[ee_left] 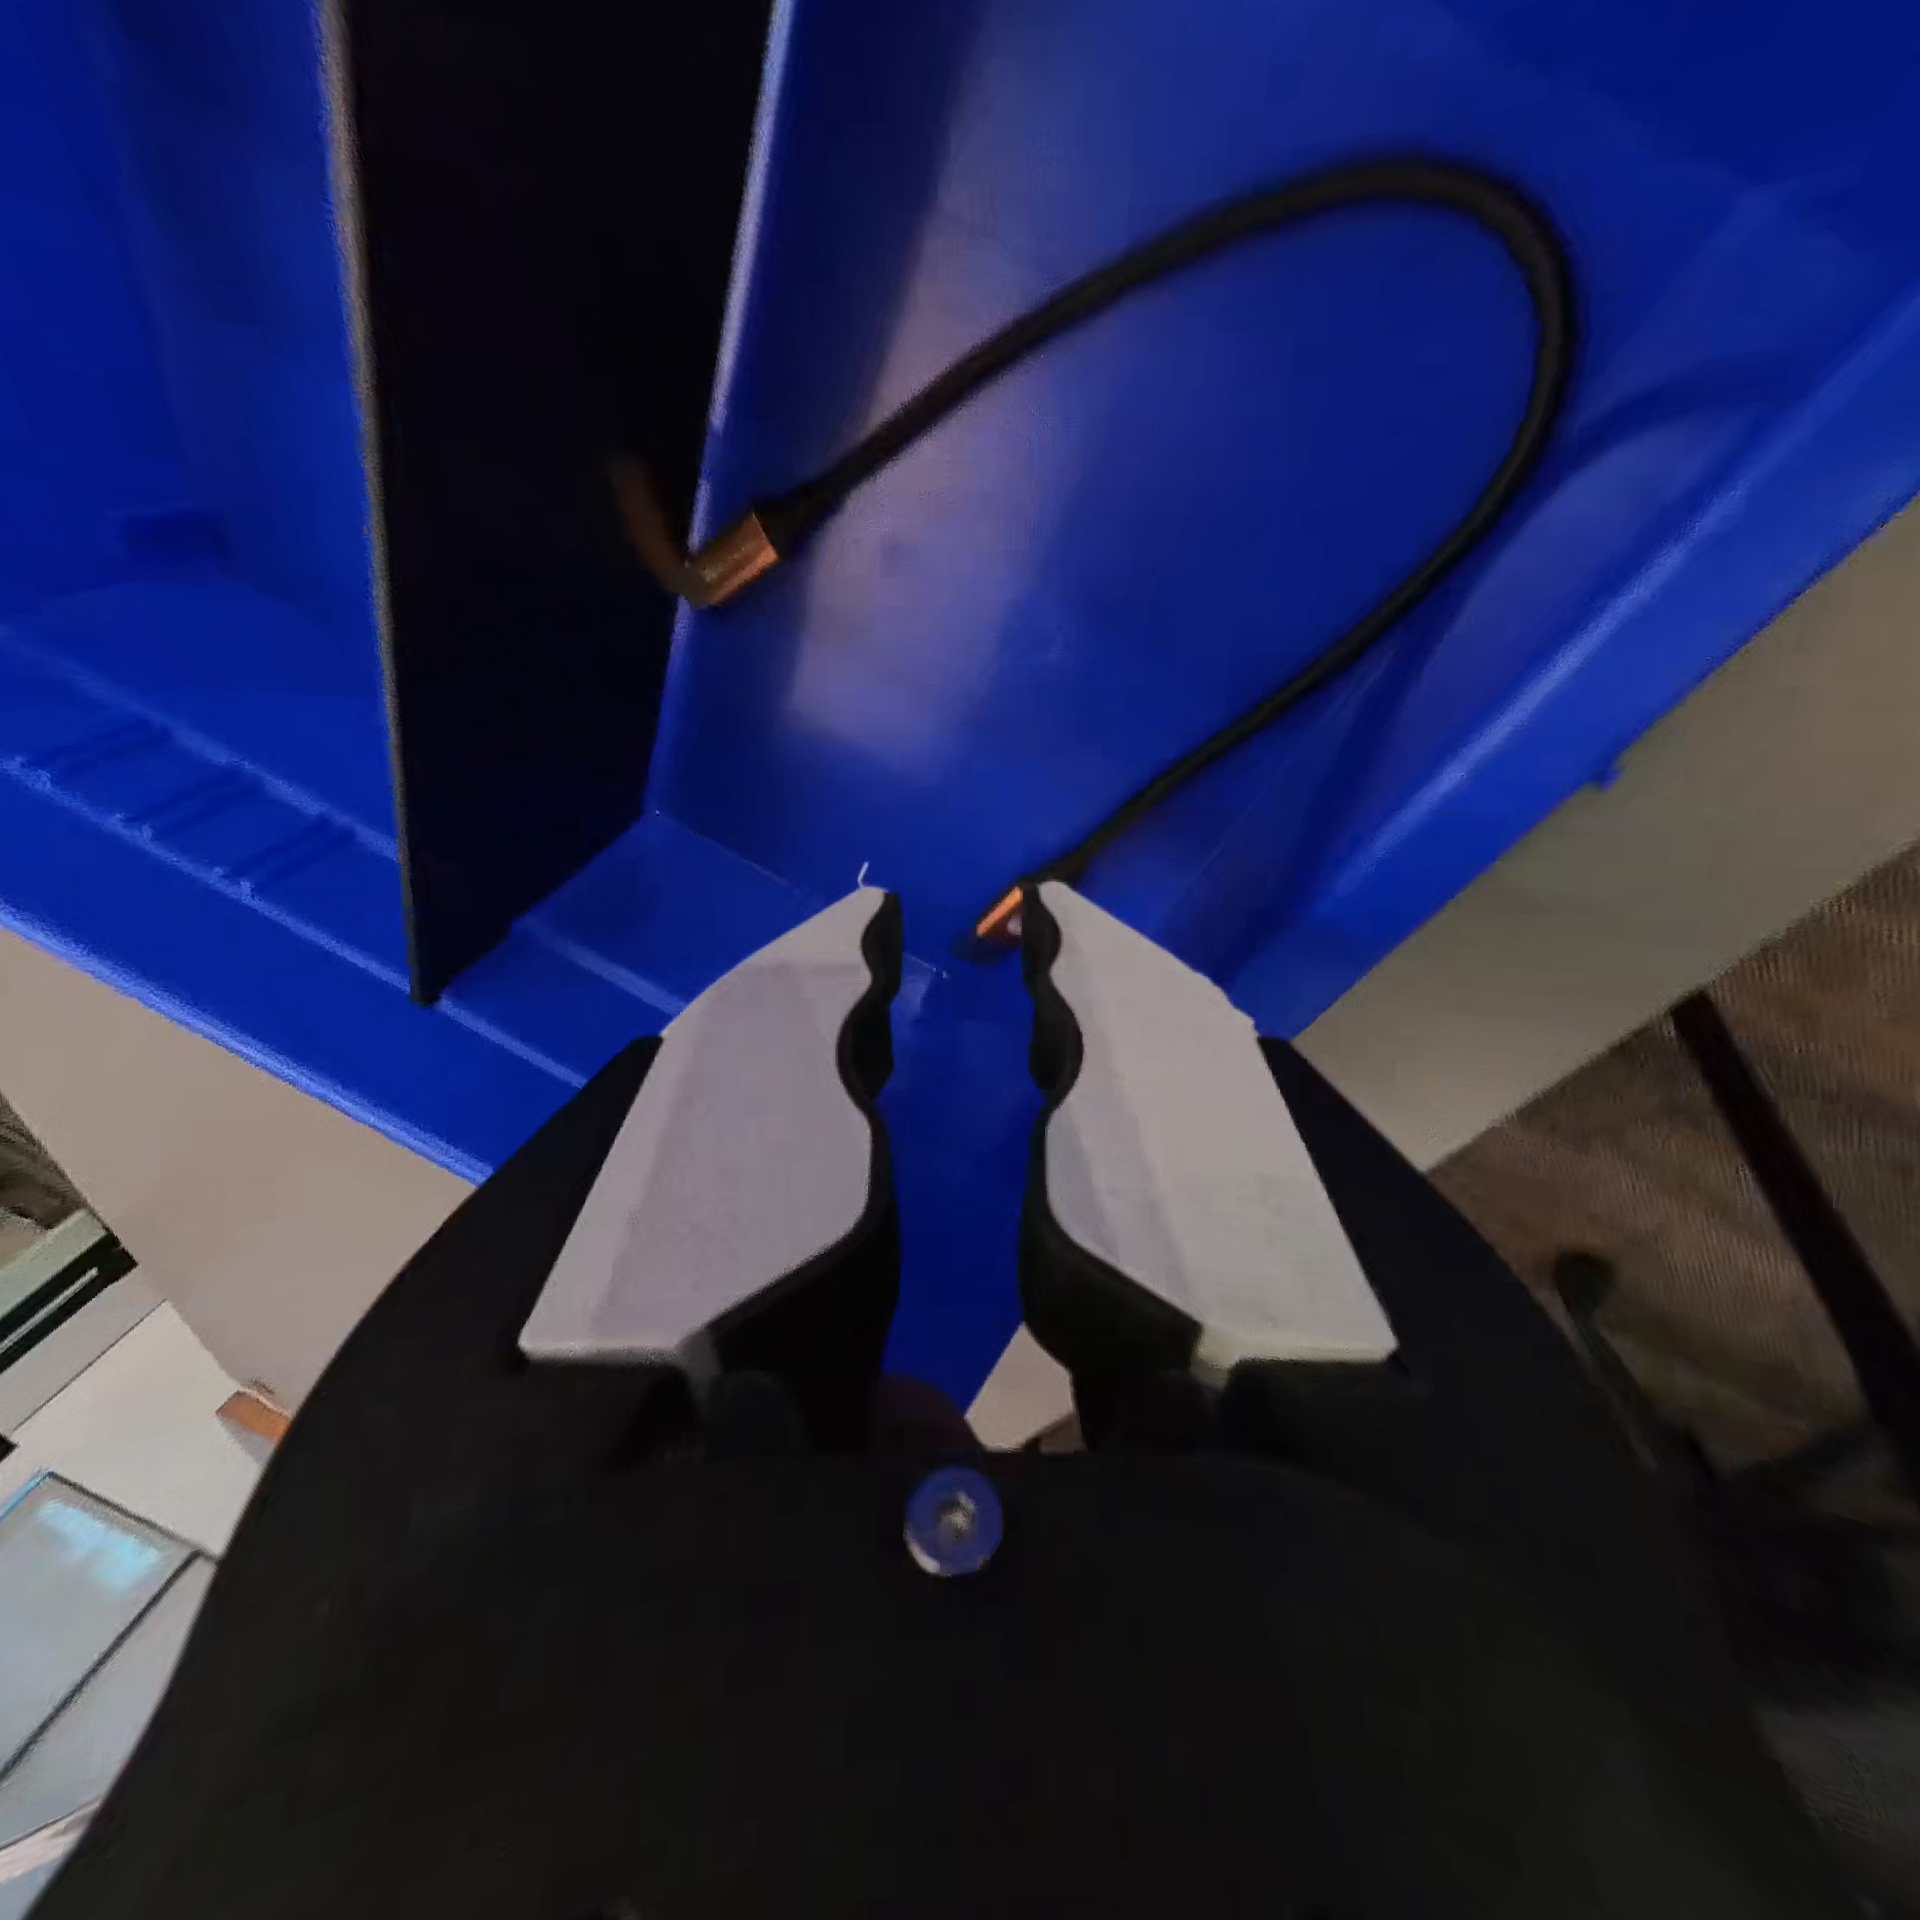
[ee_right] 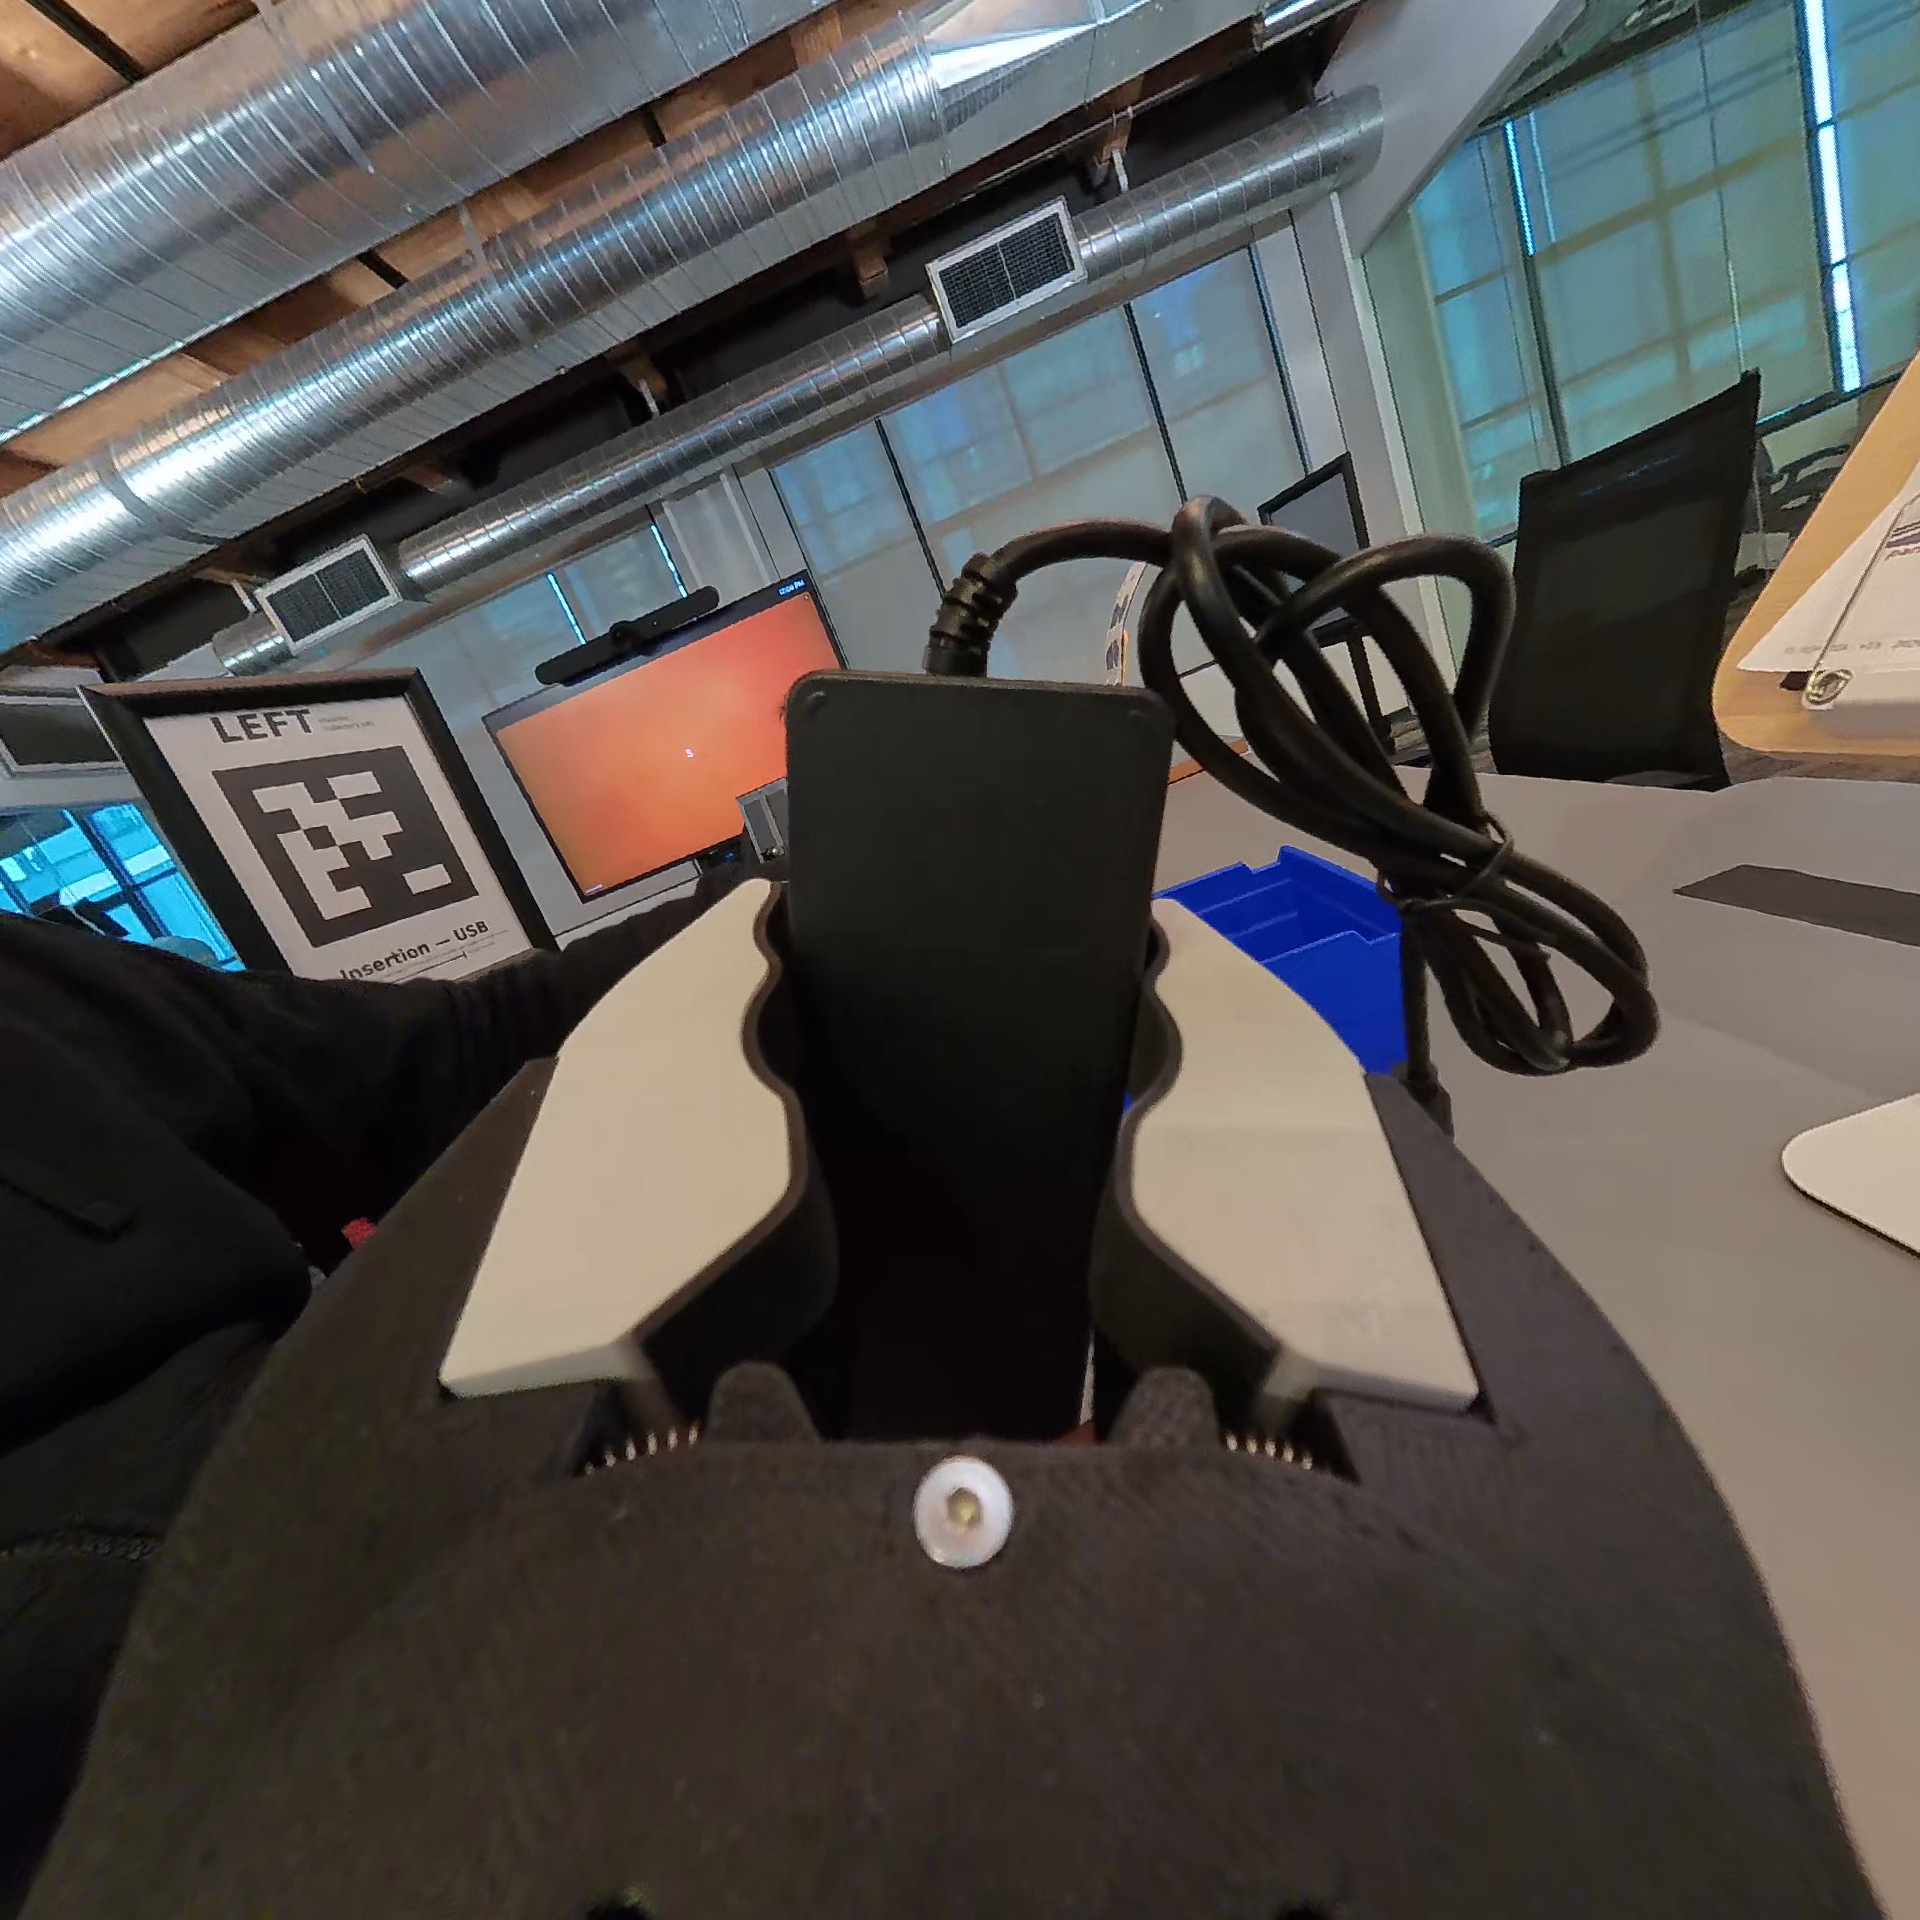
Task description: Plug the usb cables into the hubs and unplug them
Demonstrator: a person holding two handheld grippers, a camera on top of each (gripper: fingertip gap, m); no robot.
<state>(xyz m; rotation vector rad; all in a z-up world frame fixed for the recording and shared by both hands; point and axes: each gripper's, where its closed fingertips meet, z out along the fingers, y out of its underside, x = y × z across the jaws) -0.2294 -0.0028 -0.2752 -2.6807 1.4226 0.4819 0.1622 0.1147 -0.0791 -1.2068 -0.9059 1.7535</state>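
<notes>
Nearest the lens in the left wrist view, the left gripper [ee_left: 958,914] is seen with its grey fingers [ee_left: 727,1122] parted by a narrow gap and nothing clamped between them, as far as can be told. Right at the tip of the right-hand finger, one copper-coloured plug [ee_left: 995,921] of the short black usb cable [ee_left: 1496,260] is touching or just beside it, so the plug lies slightly off to the right of the gap rather than centred in it. The cable's long run is looped away from the fingers in an arch and comes back down to its other copper plug [ee_left: 736,566], which rests against the divider [ee_left: 520,416] of the blue bin [ee_left: 1351,675]. So this compartment holds just that one cable; the neighbouring one looks dark and what's in it can't be made out. In the right wrist view, the right gripper [ee_right: 961,925] is closed on the black hub [ee_right: 971,935], held upright with its long axis along the fingers, its own bundled black cord [ee_right: 1382,790] dangling off the far end above the grey table [ee_right: 1662,1195]. The left gripper is clearly the nearer one to the cable, and a small shift rightward is probably needed before the plug can be pinched.
</notes>
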